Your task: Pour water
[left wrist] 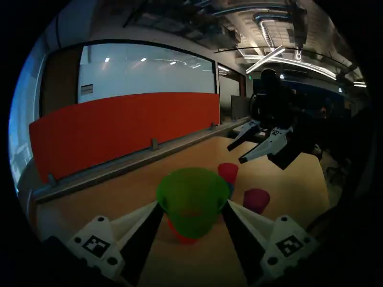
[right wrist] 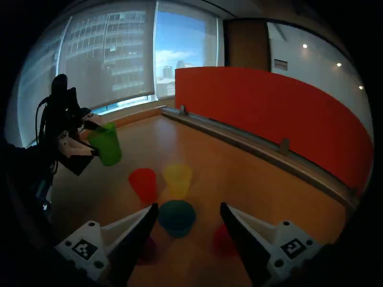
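Note:
My left gripper (left wrist: 193,203) is shut on a green cup (left wrist: 193,201) and holds it off the wooden table (left wrist: 292,186), above a red cup (left wrist: 184,235). The right gripper view shows the same green cup (right wrist: 106,143), slightly tilted, in the left gripper (right wrist: 98,141) at the left. Farther along the table stand a second red cup (left wrist: 228,171) and a magenta cup (left wrist: 256,199). My right gripper (right wrist: 187,206) is open, with a teal cup (right wrist: 176,217) standing on the table between its fingers, untouched. The right gripper (left wrist: 234,155) hovers above the table beyond the cups.
Near the teal cup stand a red cup (right wrist: 143,183), a yellow cup (right wrist: 177,179), a magenta cup (right wrist: 149,248) and another red cup (right wrist: 222,239). An orange divider panel (right wrist: 287,115) and a metal rail (right wrist: 249,143) run along the table's far side. Windows (right wrist: 110,57) are behind.

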`<state>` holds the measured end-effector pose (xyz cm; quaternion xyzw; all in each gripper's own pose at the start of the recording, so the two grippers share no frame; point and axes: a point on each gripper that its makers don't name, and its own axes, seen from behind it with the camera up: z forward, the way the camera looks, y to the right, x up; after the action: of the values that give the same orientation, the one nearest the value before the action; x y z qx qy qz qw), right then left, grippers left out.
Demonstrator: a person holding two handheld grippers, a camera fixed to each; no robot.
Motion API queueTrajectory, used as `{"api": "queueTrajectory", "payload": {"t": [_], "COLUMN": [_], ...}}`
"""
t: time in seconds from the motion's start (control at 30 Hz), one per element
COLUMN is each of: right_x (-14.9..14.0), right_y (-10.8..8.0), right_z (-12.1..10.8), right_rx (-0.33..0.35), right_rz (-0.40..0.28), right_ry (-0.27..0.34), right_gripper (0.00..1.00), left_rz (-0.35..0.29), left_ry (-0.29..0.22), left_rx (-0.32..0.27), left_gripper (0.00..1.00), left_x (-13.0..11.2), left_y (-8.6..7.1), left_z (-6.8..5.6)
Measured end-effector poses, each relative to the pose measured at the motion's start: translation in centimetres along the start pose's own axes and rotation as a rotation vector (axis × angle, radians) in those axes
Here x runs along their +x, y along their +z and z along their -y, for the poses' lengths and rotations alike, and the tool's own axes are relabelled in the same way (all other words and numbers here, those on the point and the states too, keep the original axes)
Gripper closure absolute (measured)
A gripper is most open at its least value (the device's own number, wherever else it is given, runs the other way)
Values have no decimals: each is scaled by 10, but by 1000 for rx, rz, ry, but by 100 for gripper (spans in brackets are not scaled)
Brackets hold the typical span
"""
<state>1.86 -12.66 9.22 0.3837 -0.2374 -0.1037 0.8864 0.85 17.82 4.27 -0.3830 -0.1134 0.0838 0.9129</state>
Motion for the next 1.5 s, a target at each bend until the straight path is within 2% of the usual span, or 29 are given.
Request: {"api": "queueTrajectory", "payload": {"t": [0.3,0.57,0.83,1.17,1.5], "right_x": [-2,-5,-13,-36,-54], "right_y": [3,8,18,33,43], "right_z": [1,2,7,13,22], "right_rx": [2,7,18,34,53], "right_rz": [8,22,48,102,142], "right_ry": [-5,-10,-24,-38,-29], "right_gripper": [0,0,0,0,0], "left_rz": [-76,-123,-131,-121,-122], "left_ry": [-12,-7,7,24,28], "left_rx": [17,20,30,38,40], "left_gripper": [16,17,16,16,17], "left_x": [19,30,33,31,31], "left_y": [-4,-7,-11,-15,-17], "left_z": [8,9,11,12,12]}}
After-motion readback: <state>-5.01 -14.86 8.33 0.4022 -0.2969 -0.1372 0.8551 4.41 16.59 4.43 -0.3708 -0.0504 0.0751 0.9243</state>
